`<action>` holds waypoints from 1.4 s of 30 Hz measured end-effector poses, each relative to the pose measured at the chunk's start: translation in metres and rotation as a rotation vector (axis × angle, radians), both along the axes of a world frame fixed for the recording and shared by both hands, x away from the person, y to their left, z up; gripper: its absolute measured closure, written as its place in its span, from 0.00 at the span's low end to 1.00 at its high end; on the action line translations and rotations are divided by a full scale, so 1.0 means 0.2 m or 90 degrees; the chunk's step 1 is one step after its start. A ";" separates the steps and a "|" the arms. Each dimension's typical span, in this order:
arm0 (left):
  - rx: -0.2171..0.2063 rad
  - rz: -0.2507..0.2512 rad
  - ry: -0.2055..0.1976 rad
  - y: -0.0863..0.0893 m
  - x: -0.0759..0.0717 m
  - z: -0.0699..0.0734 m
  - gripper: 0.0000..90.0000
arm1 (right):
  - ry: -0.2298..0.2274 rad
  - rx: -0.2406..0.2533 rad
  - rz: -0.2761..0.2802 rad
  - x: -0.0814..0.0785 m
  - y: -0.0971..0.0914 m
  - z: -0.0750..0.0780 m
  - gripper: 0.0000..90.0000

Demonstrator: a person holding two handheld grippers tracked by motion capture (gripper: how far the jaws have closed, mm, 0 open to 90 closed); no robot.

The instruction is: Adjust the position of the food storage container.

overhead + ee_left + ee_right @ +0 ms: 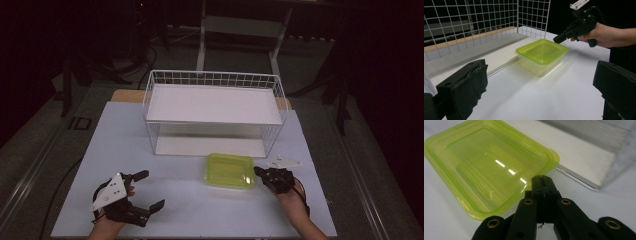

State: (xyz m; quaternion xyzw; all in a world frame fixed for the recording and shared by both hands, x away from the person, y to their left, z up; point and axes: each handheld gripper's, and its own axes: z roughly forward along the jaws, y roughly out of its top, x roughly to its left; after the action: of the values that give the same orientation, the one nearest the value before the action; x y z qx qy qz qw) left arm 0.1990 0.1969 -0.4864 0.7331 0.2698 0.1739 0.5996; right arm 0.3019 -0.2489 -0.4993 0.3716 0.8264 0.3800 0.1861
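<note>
A yellow-green translucent lidded container (230, 170) (542, 51) (486, 165) sits on the white table (190, 200), just in front of the wire rack. My right gripper (259, 171) (556, 39) (541, 180) is shut with nothing between its jaws. Its tips point at the container's right rim and stand very near it; I cannot tell whether they touch. My left gripper (152, 189) (541, 72) rests near the table's front left corner, open wide and empty, aimed toward the container from a distance.
A white wire rack (210, 75) (474, 25) with a white shelf board (215, 102) and a white base panel (584, 157) stands at the back of the table. Dark floor and a stand's legs (237, 40) lie beyond it.
</note>
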 end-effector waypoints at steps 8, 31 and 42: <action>0.000 -0.002 0.000 -0.01 0.00 0.00 0.00 | -0.008 0.012 0.030 0.02 0.14 -0.01 1.00; 0.053 0.004 0.037 -0.05 0.03 -0.04 0.00 | -0.061 0.084 0.038 -0.02 0.22 0.08 0.41; 0.030 -0.025 0.106 -0.12 0.06 -0.04 0.00 | -0.076 0.089 0.097 -0.12 0.22 0.12 0.14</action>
State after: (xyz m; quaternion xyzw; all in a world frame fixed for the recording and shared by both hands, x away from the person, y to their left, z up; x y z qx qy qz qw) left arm 0.2102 0.1728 -0.4940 0.7642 0.3000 0.1069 0.5609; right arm 0.2771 -0.2047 -0.4747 0.2964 0.8112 0.4712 0.1791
